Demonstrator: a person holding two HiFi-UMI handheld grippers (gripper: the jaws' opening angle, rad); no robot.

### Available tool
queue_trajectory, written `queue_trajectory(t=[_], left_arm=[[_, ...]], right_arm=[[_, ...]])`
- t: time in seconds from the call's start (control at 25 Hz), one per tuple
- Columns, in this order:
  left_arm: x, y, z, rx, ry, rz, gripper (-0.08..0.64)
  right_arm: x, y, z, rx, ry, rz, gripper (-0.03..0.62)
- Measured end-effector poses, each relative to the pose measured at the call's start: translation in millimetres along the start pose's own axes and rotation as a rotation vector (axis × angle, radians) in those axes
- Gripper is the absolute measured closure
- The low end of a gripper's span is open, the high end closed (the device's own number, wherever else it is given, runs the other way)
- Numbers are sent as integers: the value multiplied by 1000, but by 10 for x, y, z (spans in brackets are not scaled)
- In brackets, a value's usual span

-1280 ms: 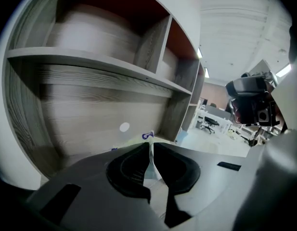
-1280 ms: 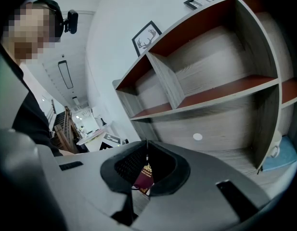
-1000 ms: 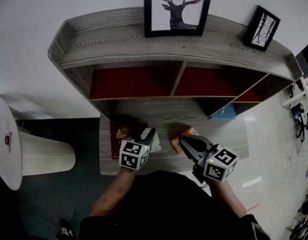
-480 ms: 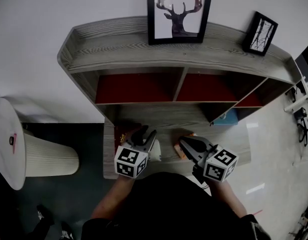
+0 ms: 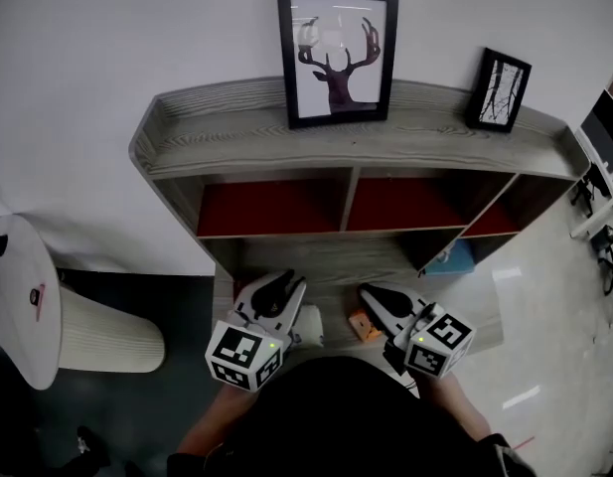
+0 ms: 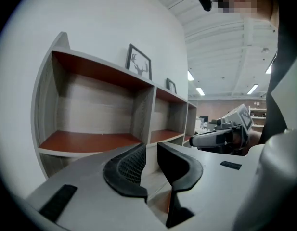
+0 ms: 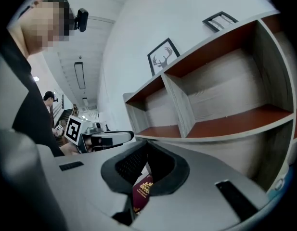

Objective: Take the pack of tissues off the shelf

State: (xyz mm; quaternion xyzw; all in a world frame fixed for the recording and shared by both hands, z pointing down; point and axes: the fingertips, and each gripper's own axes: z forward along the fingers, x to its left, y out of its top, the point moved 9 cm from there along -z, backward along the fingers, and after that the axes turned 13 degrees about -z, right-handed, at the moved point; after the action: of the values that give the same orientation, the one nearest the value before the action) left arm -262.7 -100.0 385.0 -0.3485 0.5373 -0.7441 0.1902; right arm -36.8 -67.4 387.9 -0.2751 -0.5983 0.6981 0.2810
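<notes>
The pack of tissues [image 5: 309, 326] lies on the lowest board of the shelf [image 5: 405, 132], just beside the left gripper [image 5: 283, 284] in the head view. This gripper's jaws have just been closing; a narrow gap remains, with nothing in it. The right gripper [image 5: 372, 293] has its jaws pressed together, empty.

white pack [image 5: 309, 326]: mostly hidden | orange thing [image 5: 362, 324]: half hidden, kind unclear | round table [image 5: 18, 338]: cut by left edge
</notes>
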Motion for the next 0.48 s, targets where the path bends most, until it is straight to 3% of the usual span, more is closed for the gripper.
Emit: queue_trajectory(t=[0.24, 0.48], left_arm=[[-168, 252, -244, -51, -22, 27, 479], [-167, 327, -425, -77, 40, 49, 517]], right_arm=[[16, 248, -89, -87, -19, -39, 577], [33, 369, -111, -130, -31, -72, 577]])
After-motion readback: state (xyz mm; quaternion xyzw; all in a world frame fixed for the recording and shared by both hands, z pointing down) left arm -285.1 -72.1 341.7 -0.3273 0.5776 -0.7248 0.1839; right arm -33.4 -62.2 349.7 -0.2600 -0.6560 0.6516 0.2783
